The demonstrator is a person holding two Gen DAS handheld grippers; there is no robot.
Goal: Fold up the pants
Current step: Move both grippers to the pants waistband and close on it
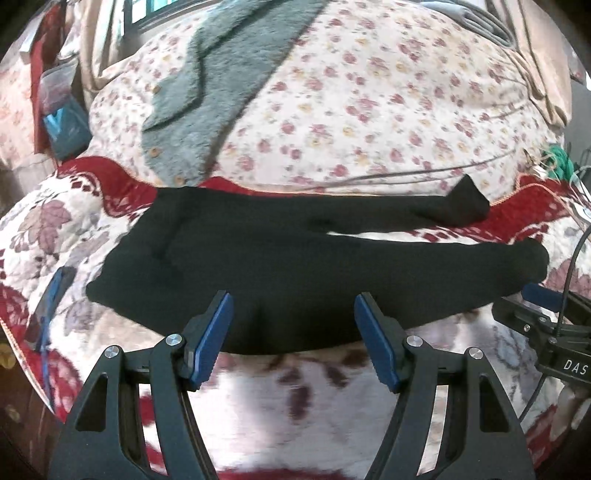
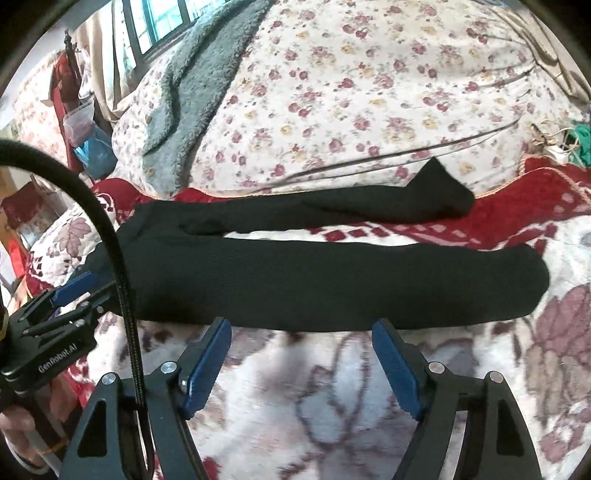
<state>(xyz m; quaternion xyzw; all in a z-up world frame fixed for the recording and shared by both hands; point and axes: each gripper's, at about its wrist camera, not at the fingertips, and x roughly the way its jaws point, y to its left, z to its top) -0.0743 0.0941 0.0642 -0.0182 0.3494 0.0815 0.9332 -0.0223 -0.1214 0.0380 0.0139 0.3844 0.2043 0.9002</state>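
On the floral quilted bedspread, both grippers, left and right, gape unclenched beside long black knit pants; pinch the near edge evenly.

Soft daylight, strong fisheye bending, smeared foreground

Light enters from the window at upper left, leaving the floral quilt evenly bright with faint shadows. The black pants swallow detail. The bedspread nearest each lens is blurred, and dark vignette rims every corner.
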